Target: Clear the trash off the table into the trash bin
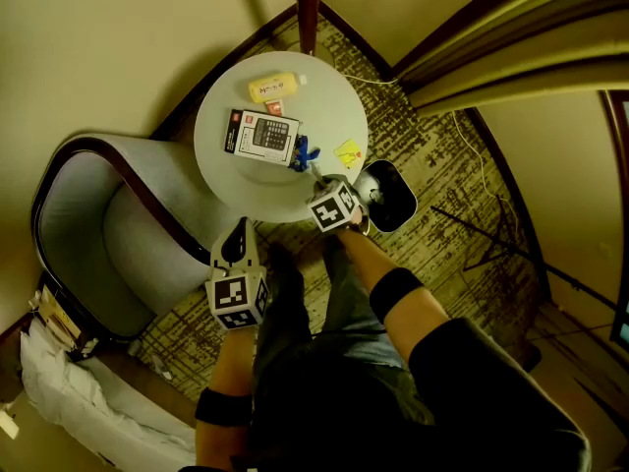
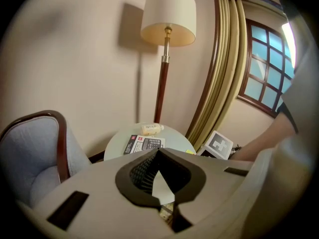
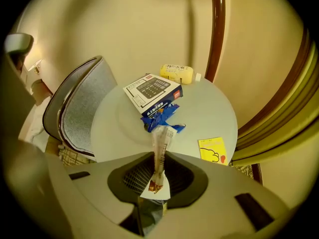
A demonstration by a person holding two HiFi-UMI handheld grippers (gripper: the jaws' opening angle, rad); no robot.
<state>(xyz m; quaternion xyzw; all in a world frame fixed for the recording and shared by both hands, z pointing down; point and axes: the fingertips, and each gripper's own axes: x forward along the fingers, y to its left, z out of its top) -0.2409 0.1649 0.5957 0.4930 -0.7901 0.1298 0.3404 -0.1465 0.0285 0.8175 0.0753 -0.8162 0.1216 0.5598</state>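
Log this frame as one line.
right tongs: shut on wrapper | left tongs: shut, empty | trash bin: floor, beside table | wrapper: not yet binned

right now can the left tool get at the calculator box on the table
Probably yes. The left tool hovers just off the table's near edge, shut and empty, with nothing between it and the calculator box. The right tool, holding a wrapper, sits farther right.

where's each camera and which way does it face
Head view: on the person's head, steeply down at the round table; left gripper, right gripper, forearms show.
Left gripper view: on that gripper, toward table and lamp; shut jaws show.
Right gripper view: on that gripper, down at table; jaws pinch a wrapper.
All share the calculator box.
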